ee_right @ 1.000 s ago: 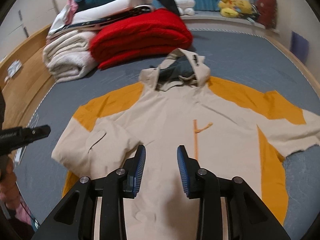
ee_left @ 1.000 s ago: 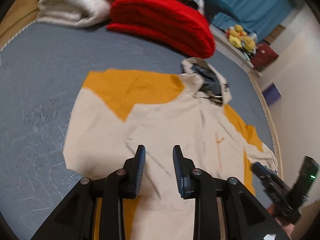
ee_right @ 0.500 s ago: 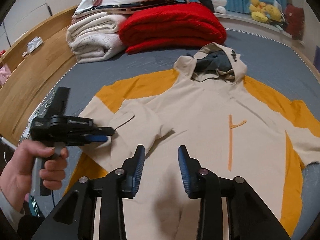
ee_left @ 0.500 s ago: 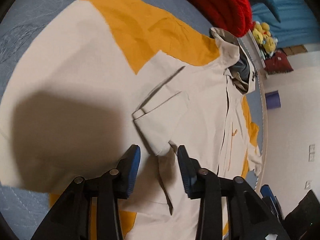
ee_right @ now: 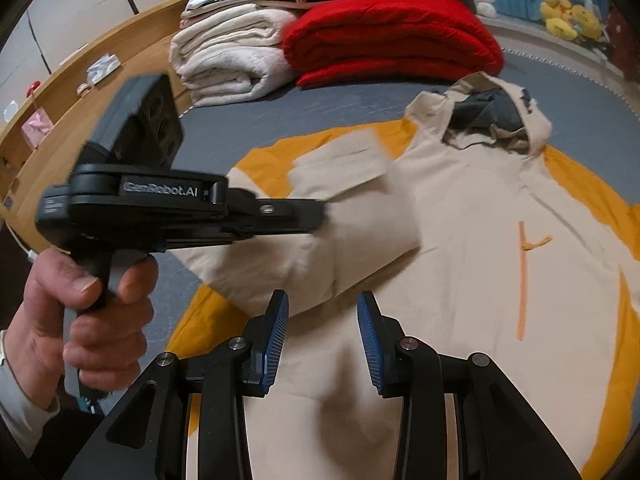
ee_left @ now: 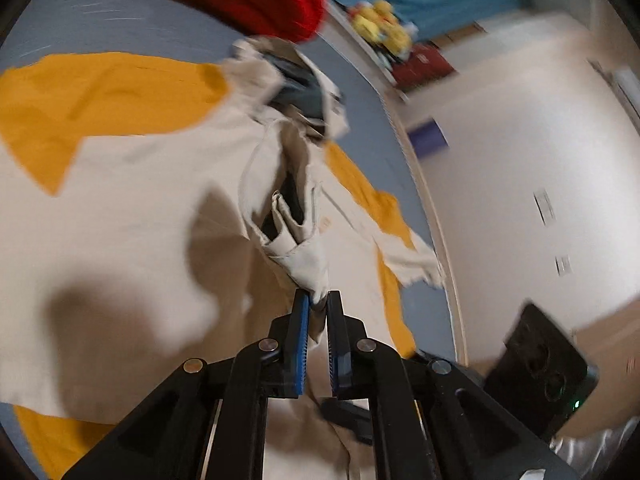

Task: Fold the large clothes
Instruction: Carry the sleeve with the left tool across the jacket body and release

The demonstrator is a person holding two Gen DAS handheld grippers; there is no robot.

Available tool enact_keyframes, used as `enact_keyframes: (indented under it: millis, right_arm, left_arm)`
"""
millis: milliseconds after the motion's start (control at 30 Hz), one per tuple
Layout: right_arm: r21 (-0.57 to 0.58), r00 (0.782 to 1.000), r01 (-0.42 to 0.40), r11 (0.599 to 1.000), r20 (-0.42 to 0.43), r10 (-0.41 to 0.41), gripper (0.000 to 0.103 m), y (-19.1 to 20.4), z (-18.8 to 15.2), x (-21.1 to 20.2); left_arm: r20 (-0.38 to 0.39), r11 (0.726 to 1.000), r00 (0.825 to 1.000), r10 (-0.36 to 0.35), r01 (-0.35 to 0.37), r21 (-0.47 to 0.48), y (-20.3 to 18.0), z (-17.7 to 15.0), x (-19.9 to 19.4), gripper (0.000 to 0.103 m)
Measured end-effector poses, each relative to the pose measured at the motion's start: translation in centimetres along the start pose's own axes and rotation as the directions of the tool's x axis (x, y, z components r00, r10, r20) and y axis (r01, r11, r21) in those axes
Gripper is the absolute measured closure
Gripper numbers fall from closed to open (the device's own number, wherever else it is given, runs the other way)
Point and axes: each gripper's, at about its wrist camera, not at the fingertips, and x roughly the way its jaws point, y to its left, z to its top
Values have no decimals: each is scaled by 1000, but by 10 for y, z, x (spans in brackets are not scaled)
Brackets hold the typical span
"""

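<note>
A cream and orange hooded jacket [ee_right: 472, 240] lies face up on the blue-grey bed [ee_right: 320, 108], hood toward the far side. My left gripper [ee_left: 318, 300] is shut on the cuff of the jacket's left sleeve [ee_left: 308, 260] and holds it lifted over the jacket's body. In the right wrist view the left gripper [ee_right: 320, 216] shows from the side with the sleeve [ee_right: 352, 184] folded across the chest. My right gripper [ee_right: 322, 320] is open and empty, low over the jacket's lower front.
A folded red blanket [ee_right: 392, 36] and white folded bedding [ee_right: 232, 52] lie stacked at the head of the bed. A wooden bed frame [ee_right: 60, 120] runs along the left. Yellow plush toys [ee_right: 568, 16] sit on a far ledge. A white wall [ee_left: 520, 160] borders the right.
My left gripper closed on the left sleeve cuff and lifted it, carrying it across the jacket's chest. My right gripper stayed open, drifting slightly toward the jacket.
</note>
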Motion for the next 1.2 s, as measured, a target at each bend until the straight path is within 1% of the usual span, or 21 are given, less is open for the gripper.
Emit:
enact_keyframes:
  millis: [100, 167, 233, 300, 367, 400, 500, 567, 600, 633, 733, 767, 800, 833, 933, 1000, 1033, 1100, 1133, 1167, 1200]
  right_arm:
    - [19, 1000, -24, 1000, 0, 24, 65, -1, -1, 4]
    - [45, 1000, -24, 999, -3, 24, 65, -4, 0, 7]
    - [80, 1000, -8, 997, -13, 9, 65, -9, -1, 11]
    - [118, 999, 38, 992, -23, -35, 66, -17, -1, 15]
    - [145, 998, 62, 988, -31, -58, 82, -25, -2, 18]
    - [166, 998, 61, 984, -28, -57, 95, -30, -3, 18]
    - [217, 996, 87, 972, -6, -87, 99, -44, -3, 13]
    - [246, 993, 113, 963, 9, -119, 100, -55, 0, 6]
    - [258, 990, 128, 958, 18, -137, 100, -60, 1, 2]
    - [268, 988, 140, 953, 27, -153, 100, -66, 2, -2]
    - [317, 974, 187, 930, 63, -217, 100, -89, 9, -20]
    - [336, 967, 201, 920, 81, -241, 100, -98, 12, -27]
    - [348, 960, 215, 913, 95, -263, 101, -104, 14, -33]
    - [359, 947, 240, 902, 119, -299, 101, -113, 17, -43]
    - [368, 911, 297, 881, 167, -377, 101, -128, 24, -61]
    - [362, 892, 338, 869, 169, -418, 101, -137, 25, -66]
    - [365, 890, 345, 865, 164, -425, 101, -143, 23, -68]
    - [386, 890, 360, 849, 131, -436, 101, -156, 20, -66]
    - [394, 890, 378, 838, 96, -447, 100, -165, 18, -64]
    - [403, 886, 398, 824, 62, -459, 100, -172, 16, -60]
    - [434, 879, 420, 797, 24, -476, 100, -184, 12, -58]
  left_arm:
    - [-61, 998, 998, -8, 11, 56, -13, -4, 14, 97]
    - [-76, 998, 997, -7, 12, 62, -14, -7, 16, 97]
    - [-84, 999, 996, -22, 25, 38, -10, -6, 17, 97]
    - [-86, 999, 996, -23, 26, 29, -8, -8, 18, 97]
    - [-86, 999, 996, -33, 34, 15, -7, -6, 15, 98]
    - [-83, 999, 996, -33, 34, 12, -7, -5, 13, 98]
    - [-44, 1000, 999, 6, -6, 12, -2, -1, 4, 98]
    - [21, 995, 995, 93, -93, 19, 2, 4, -11, 98]
    - [62, 987, 986, 155, -157, 25, 4, 7, -20, 98]
    - [105, 975, 971, 216, -219, 23, 6, 9, -29, 98]
    - [204, 925, 905, 373, -379, -13, 17, 13, -52, 98]
    - [222, 910, 886, 407, -414, -19, 20, 14, -57, 98]
    - [235, 889, 861, 450, -456, -32, 24, 16, -61, 98]
    - [234, 876, 847, 477, -481, -44, 28, 16, -63, 98]
    - [180, 841, 822, 540, -537, -68, 42, 16, -57, 98]
    - [131, 819, 809, 573, -572, -50, 50, 13, -47, 98]
    - [107, 809, 802, 587, -587, -39, 51, 11, -42, 97]
    - [57, 789, 787, 615, -614, -28, 58, 7, -32, 96]
    - [40, 782, 781, 623, -622, -26, 59, 6, -28, 95]
    - [20, 774, 774, 633, -632, -28, 64, 4, -24, 95]
    - [17, 771, 771, 637, -636, -33, 66, 3, -24, 95]
